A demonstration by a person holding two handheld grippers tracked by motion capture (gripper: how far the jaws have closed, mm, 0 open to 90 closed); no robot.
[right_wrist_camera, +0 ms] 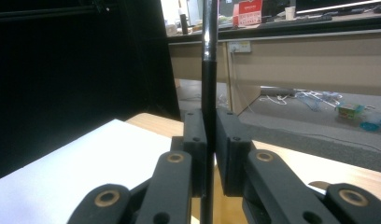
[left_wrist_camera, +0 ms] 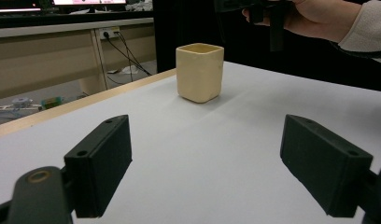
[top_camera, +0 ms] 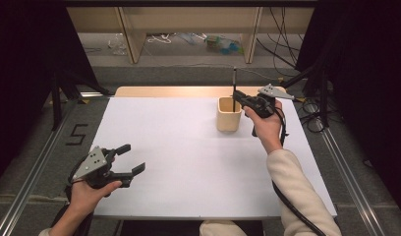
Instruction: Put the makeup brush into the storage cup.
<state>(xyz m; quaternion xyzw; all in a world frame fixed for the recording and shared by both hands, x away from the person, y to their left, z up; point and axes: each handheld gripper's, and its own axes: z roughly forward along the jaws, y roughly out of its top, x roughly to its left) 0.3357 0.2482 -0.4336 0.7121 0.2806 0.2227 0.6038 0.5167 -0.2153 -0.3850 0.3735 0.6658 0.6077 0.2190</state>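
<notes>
A cream square cup (top_camera: 228, 114) (left_wrist_camera: 200, 71) stands upright on the white table (top_camera: 179, 152), toward the far right. My right gripper (top_camera: 236, 96) (right_wrist_camera: 208, 135) hovers right over the cup's mouth, shut on a thin dark pen (top_camera: 234, 88) (right_wrist_camera: 208, 84) held upright; the pen's lower end reaches down into the cup. My left gripper (top_camera: 129, 158) (left_wrist_camera: 216, 163) is open near the front left of the table, with nothing between its jaws, which point toward the cup.
A wooden strip (top_camera: 188, 91) edges the table's far side. Beyond it stand desk legs (top_camera: 132, 34), cables (top_camera: 282, 44) and small items on the floor. Black curtains flank both sides. A metal rail (top_camera: 31, 177) runs along the left.
</notes>
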